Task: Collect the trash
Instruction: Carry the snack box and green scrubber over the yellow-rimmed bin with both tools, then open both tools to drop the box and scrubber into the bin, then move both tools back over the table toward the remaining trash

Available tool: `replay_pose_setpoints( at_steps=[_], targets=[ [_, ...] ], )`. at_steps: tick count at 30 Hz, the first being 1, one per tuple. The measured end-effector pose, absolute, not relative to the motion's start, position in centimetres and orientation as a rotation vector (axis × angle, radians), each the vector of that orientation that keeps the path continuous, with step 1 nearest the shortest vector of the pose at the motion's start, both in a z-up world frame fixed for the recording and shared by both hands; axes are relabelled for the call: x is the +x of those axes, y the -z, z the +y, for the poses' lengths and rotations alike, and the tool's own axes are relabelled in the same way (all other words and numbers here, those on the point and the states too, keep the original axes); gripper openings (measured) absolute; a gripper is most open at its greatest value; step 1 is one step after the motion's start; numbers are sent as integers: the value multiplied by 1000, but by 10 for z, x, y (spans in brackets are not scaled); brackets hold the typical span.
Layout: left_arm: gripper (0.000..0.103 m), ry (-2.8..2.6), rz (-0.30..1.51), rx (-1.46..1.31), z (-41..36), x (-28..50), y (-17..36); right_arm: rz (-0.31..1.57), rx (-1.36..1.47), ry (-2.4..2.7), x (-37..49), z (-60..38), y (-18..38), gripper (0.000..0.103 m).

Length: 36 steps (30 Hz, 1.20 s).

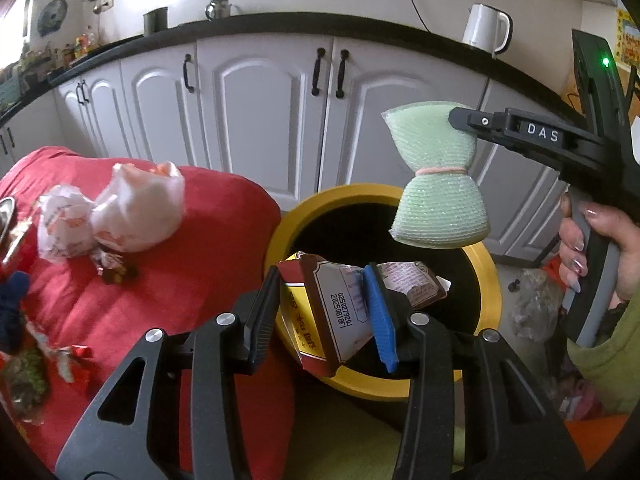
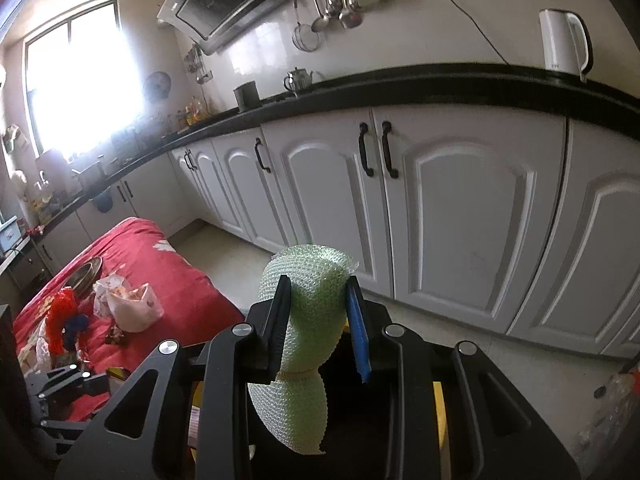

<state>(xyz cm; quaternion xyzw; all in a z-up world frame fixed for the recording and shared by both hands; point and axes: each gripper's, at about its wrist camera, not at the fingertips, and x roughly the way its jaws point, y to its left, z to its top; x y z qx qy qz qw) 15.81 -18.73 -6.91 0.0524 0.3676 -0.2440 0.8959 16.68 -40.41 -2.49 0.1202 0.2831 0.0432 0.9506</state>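
Observation:
My left gripper [image 1: 320,308] is shut on a crumpled red-and-white wrapper [image 1: 336,312] and holds it over the near rim of a yellow-rimmed black bin [image 1: 490,280]. My right gripper [image 2: 318,324] is shut on a pale green mesh scrubber [image 2: 308,304] tied at its waist with a band. In the left wrist view the scrubber [image 1: 436,184] hangs from the right gripper [image 1: 460,118] above the bin's far right side. The bin is mostly hidden under the right gripper in the right wrist view.
A table with a red cloth [image 1: 132,280] lies left of the bin, with white crumpled bags [image 1: 136,208], small wrappers [image 1: 114,268] and more litter at its left edge. White cabinets [image 1: 260,120] under a black counter stand behind. A clear bag [image 1: 536,304] lies on the floor at right.

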Motion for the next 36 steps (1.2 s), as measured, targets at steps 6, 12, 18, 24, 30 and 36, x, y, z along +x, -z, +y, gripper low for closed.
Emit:
replay_pose_setpoints(
  at_steps=[6, 12, 18, 24, 30, 36],
  targets=[
    [35, 522, 793, 118, -195, 162, 82, 611, 264, -94, 172, -409, 35, 28],
    [60, 522, 813, 96, -193, 165, 85, 661, 304, -105, 178, -412, 46, 42],
    [80, 495, 800, 59, -182, 161, 78, 657, 319, -94, 178, -414, 45, 56],
    [92, 429, 738, 17, -160, 156, 56, 609, 298, -114, 170, -404, 30, 60],
    [92, 351, 679, -27, -134, 154, 33, 533, 251, -183, 156, -378, 2, 67],
    [92, 285, 632, -57, -108, 147, 18, 486, 206, -269, 146, -348, -24, 71]
  ],
)
